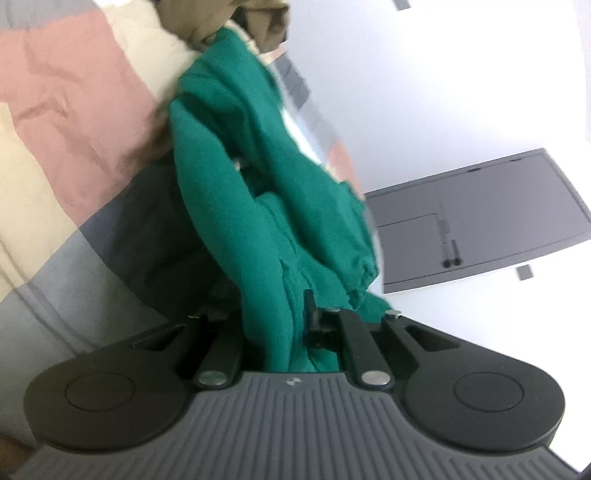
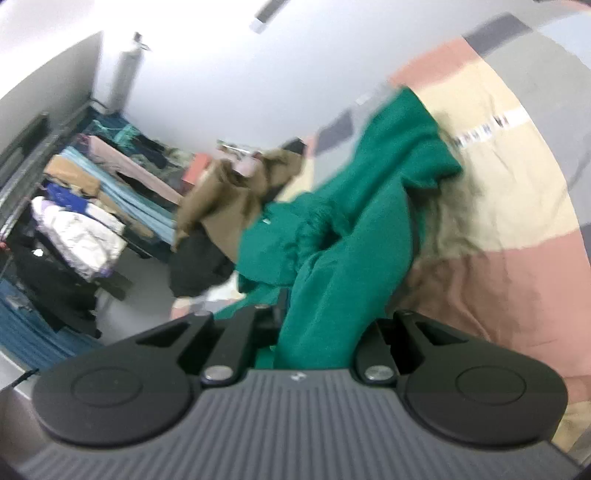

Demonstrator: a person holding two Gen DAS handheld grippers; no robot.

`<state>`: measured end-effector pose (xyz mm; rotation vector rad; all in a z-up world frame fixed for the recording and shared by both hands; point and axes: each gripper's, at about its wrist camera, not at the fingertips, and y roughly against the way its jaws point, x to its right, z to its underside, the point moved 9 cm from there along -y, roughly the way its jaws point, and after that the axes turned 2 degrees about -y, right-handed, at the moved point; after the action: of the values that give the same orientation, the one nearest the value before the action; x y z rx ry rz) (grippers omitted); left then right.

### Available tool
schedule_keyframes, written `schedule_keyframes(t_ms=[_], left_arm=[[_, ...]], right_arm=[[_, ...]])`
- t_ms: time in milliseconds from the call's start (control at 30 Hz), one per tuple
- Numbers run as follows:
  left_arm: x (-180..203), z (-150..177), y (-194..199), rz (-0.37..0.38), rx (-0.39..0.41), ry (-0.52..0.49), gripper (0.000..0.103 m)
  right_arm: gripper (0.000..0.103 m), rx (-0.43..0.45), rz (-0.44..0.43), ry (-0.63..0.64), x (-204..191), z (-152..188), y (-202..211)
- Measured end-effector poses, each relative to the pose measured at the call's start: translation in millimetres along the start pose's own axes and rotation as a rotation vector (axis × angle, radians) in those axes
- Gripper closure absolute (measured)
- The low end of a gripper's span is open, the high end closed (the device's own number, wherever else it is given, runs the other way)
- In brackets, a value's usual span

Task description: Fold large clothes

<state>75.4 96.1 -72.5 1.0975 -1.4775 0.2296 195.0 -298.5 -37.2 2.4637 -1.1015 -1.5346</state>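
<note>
A large green garment (image 1: 236,192) hangs bunched and twisted above a bedspread of pink, cream and grey blocks (image 1: 74,110). My left gripper (image 1: 291,325) is shut on a fold of the green cloth, which runs down between its fingers. In the right wrist view the same green garment (image 2: 354,229) stretches away from my right gripper (image 2: 317,332), which is shut on another part of it. The fingertips of both grippers are hidden by the cloth. The view is tilted and blurred.
A brown garment (image 2: 236,192) lies on the bed beyond the green one, also in the left wrist view (image 1: 221,18). A rack with several piled clothes (image 2: 81,206) stands to the left. A dark cabinet (image 1: 480,221) stands against the white wall.
</note>
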Motion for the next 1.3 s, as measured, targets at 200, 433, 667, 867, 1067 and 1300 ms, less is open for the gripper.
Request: schedule_keyframes(t_ms=[200,433,667,867,1067,1300], left_arm=[[25.8,13.5,50.5,0.091,0.014,-0.015,0.094],[52.1,36.5,103.4,0.174,0.035,-0.056,0.094],[56.2,38.6,111.7,0.166,0.047,-0.101,0.094],[55.5,-0.1,78.0,0.148,0.079,-0.094,0.094],[66.7,-65.0,23.0,0.064,0.146,-0.156,0.093],[39.5,-142.5,-65.4,-0.017,0.184,-0.118,0.093]], right_arm=[[0.087,0.078,-0.087,0.006,-38.2,5.9,39.4],[0.087,0.159,-0.139,0.052,-73.2,16.2,104.4],[0.087,0.192,-0.096,0.023,-69.3,29.8,120.4],[0.087,0.23,-0.054,-0.107,-40.8,8.0,106.3],[0.086,0.266,0.015,-0.205,-6.5,-49.1,54.2],[0.086,0.306,0.149,-0.26,58.4,-96.3,-36.3]])
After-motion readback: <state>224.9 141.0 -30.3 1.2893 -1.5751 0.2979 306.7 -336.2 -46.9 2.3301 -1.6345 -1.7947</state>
